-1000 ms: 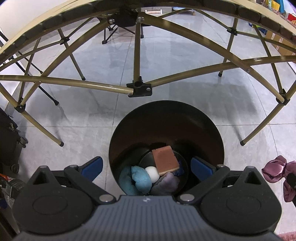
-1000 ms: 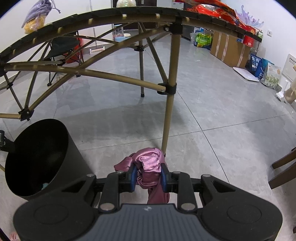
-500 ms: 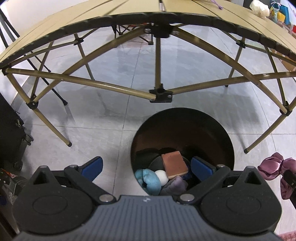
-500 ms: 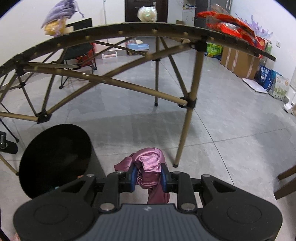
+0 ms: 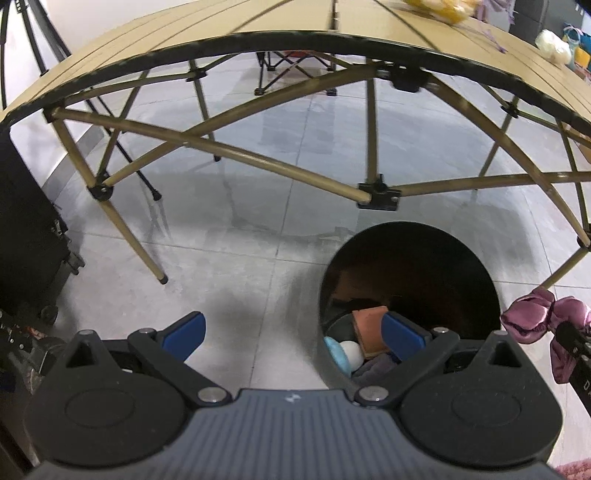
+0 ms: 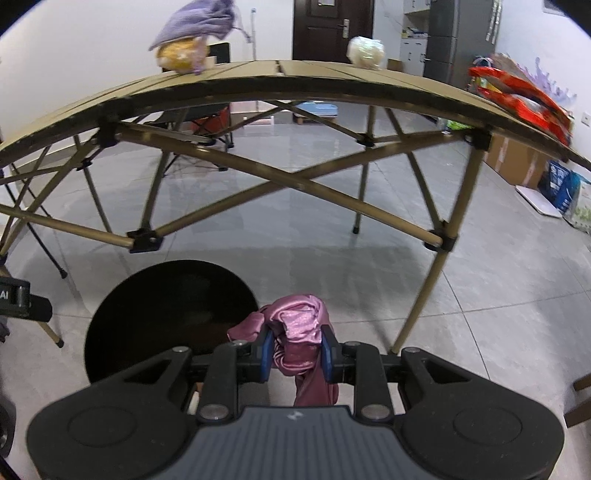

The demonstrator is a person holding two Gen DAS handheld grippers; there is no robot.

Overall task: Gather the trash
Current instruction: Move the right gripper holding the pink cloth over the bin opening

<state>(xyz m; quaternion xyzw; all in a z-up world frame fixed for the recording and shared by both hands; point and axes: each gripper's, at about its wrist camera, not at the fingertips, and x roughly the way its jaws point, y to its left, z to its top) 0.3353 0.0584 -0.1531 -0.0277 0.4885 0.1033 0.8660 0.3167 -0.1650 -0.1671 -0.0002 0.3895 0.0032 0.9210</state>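
My right gripper (image 6: 297, 350) is shut on a crumpled pink satin cloth (image 6: 299, 325), held just right of the black round bin (image 6: 166, 314) on the floor. In the left wrist view the same pink cloth (image 5: 535, 314) hangs at the right edge beside the bin (image 5: 424, 266). Inside the bin lie a brown block (image 5: 369, 326), a white ball (image 5: 352, 352), a light blue piece (image 5: 336, 352) and a grey cloth (image 5: 376, 369). My left gripper (image 5: 295, 334) is open and empty, with its right finger over the bin's near rim.
A tan folding table (image 6: 332, 77) arches over the floor, its crossed legs (image 6: 443, 236) close behind the bin. On it sit a purple bag (image 6: 192, 26), a white wad (image 6: 365, 51) and a red packet (image 6: 517, 92). A black suitcase (image 5: 26, 229) stands left.
Both grippers have drawn back and risen, so the table top has come into view. The bin has slid rightward in both views. The right gripper's hold on the pink cloth is unchanged.
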